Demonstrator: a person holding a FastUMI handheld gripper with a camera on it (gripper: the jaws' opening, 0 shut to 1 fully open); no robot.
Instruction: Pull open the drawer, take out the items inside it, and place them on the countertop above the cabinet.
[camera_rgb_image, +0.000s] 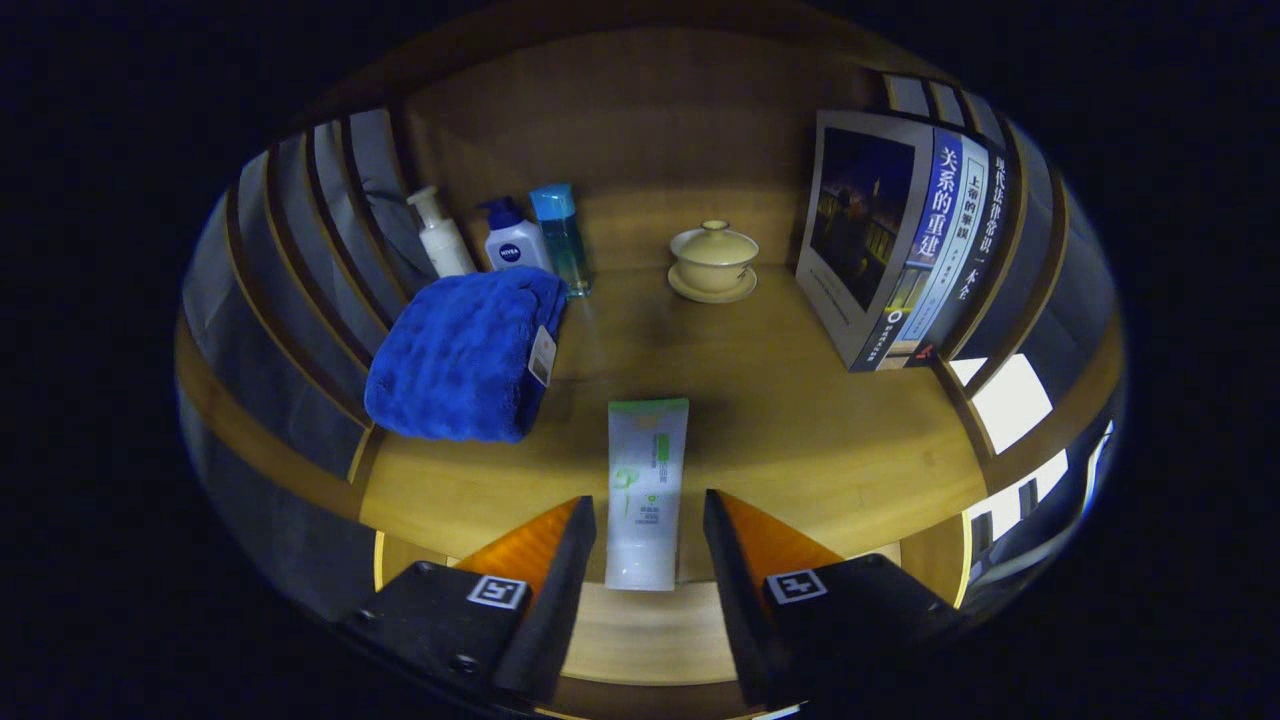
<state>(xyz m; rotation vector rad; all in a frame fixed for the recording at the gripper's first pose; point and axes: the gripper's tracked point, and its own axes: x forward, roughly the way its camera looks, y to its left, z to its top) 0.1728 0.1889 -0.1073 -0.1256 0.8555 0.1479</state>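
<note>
A white tube with a green band (646, 490) lies flat on the wooden countertop (800, 440), its long axis pointing away from me. Its near end sits between my two fingers, with a gap on each side. My gripper (648, 515) is open and neither finger touches the tube. A folded blue towel (462, 352) with a tag rests on the countertop to the left, beyond the fingers.
Behind the towel stand three bottles (515, 238) against the back wall. A cream lidded cup on a saucer (713, 260) sits at the back centre. Several books (900, 235) lean upright at the right. Slatted wooden sides (300, 260) close in left and right.
</note>
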